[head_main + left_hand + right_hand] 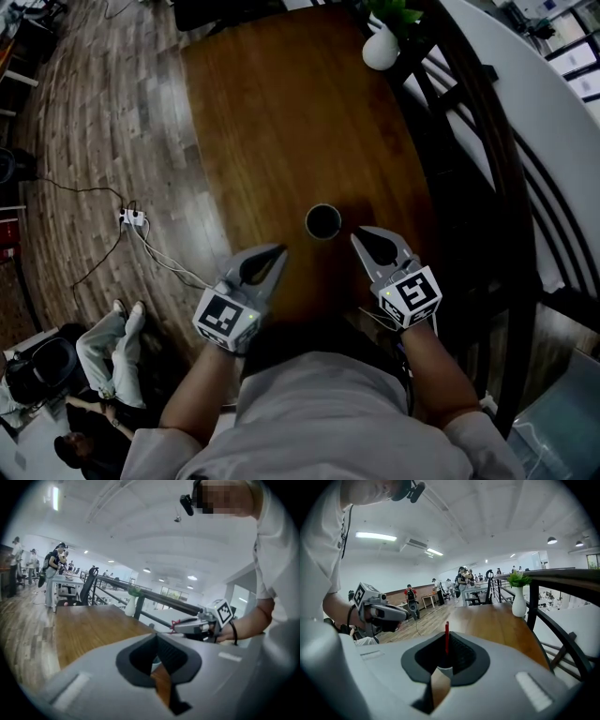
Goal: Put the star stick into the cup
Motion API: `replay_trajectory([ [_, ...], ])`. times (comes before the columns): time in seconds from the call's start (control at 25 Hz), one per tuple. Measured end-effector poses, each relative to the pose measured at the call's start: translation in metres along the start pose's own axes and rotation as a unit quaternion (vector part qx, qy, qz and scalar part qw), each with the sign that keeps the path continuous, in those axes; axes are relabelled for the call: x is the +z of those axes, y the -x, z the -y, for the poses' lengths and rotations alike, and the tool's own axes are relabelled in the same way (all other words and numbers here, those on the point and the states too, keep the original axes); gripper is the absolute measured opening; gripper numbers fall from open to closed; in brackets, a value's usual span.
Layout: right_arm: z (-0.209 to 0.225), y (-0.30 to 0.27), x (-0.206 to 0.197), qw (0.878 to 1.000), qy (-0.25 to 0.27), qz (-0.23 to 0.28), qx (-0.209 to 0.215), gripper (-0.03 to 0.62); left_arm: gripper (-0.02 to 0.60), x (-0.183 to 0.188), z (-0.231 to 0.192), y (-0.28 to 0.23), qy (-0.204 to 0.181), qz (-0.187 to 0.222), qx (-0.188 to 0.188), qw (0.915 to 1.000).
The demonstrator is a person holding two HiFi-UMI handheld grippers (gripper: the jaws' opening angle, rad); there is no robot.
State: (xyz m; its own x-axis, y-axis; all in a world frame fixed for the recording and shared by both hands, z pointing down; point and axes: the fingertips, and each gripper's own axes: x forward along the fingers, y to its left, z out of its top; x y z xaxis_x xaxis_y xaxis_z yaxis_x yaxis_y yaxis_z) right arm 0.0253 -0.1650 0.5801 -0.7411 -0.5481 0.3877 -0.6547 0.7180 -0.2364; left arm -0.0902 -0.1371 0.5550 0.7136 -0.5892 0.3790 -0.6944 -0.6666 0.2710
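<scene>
right gripper (357, 232) grips the red star stick (446, 637), pointing out along your jaws. cup (322, 221) sits just left of that tip, mouth up. left gripper (281, 248) is closed and empty.

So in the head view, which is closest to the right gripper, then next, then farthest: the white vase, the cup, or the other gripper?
1. Cup, just left of the right gripper.
2. Left gripper, further left, past the cup.
3. White vase, at the far end of the table.
</scene>
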Motion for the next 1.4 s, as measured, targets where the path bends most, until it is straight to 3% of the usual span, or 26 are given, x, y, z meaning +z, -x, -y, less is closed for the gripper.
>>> replay_trajectory([
  [0.48, -0.001, -0.008, -0.013, 1.0, -0.012, -0.006, -0.01, 0.028, 0.003, -0.007, 0.012, 0.002, 0.002, 0.005, -0.018, 0.9998],
  [0.92, 0.002, 0.005, -0.013, 0.999, -0.006, -0.017, -0.028, 0.097, 0.003, -0.001, 0.034, 0.002, 0.017, 0.013, -0.029, 0.9993],
  [1.4, -0.01, 0.068, 0.041, 0.998, 0.027, 0.029, -0.047, 0.096, 0.003, 0.046, 0.077, 0.027, -0.004, 0.052, -0.028, 0.9982],
])
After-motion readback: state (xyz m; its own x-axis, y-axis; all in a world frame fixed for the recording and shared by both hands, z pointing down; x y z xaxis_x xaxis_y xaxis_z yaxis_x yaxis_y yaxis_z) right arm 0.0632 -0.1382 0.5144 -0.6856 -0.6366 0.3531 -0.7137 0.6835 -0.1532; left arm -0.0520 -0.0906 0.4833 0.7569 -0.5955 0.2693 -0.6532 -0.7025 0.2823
